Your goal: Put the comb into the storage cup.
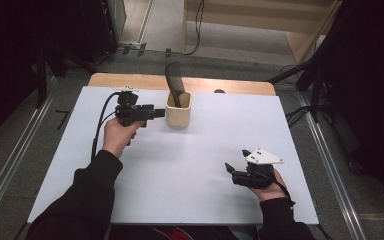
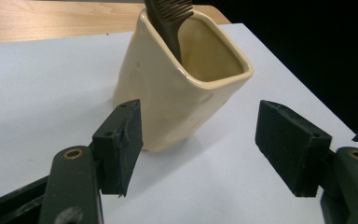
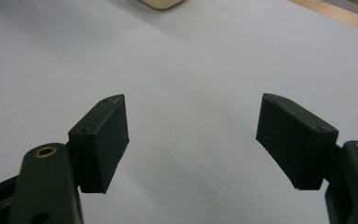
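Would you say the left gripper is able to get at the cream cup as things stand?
Probably yes. The left gripper is open and sits right beside the cream cup, with nothing between them. In the left gripper view its jaws stand apart in front of the cup. The dark comb standing inside rises above the rim, clear of the cup's sides.

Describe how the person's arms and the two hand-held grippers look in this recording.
Both forearms wear dark long sleeves. The left hand-held gripper is black with a black cable trailing back from it. The right hand-held gripper is black too and carries a grey three-cornered plate on top. Each has two flat, blocky dark pads on arms with brass-coloured rivets.
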Tool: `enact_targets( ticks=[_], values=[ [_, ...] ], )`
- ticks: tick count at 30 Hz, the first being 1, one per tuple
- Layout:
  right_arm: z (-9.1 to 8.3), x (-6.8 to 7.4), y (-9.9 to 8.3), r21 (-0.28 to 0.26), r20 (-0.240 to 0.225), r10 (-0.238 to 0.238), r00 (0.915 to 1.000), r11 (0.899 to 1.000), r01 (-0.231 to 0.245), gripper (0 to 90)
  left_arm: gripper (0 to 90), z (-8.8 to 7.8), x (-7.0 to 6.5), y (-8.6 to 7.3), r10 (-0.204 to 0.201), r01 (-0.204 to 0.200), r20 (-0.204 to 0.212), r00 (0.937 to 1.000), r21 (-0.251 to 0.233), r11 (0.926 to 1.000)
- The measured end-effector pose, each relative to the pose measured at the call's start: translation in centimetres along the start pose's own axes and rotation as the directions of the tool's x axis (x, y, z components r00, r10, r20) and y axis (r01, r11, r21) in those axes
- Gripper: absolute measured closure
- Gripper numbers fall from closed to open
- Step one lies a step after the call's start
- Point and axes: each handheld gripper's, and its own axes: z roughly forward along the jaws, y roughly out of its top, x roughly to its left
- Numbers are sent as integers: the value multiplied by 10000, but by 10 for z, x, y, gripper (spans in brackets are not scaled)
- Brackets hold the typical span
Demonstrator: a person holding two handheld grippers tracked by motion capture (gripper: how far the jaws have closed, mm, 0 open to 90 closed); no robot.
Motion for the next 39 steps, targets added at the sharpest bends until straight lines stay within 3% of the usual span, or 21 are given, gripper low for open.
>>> enact_targets(
  ticks=[10,15,23,39],
  values=[
    [0,0,0,35,-14,24,10000,10000,-24,233,294,-3,-9,-10,64,-76,441,9990,287,9996],
    [0,0,0,36,-38,26,10000,10000,-26,233,294,-6,-12,-16,98,-118,436,9990,466,9988],
    [1,0,0,93,-72,-43,10000,9999,44,233,294,-15,-16,-24,96,-112,453,9989,342,9994],
    [0,1,0,121,-148,-34,9999,9999,36,233,293,-30,-25,-42,300,-337,475,9984,802,9962]
  ],
)
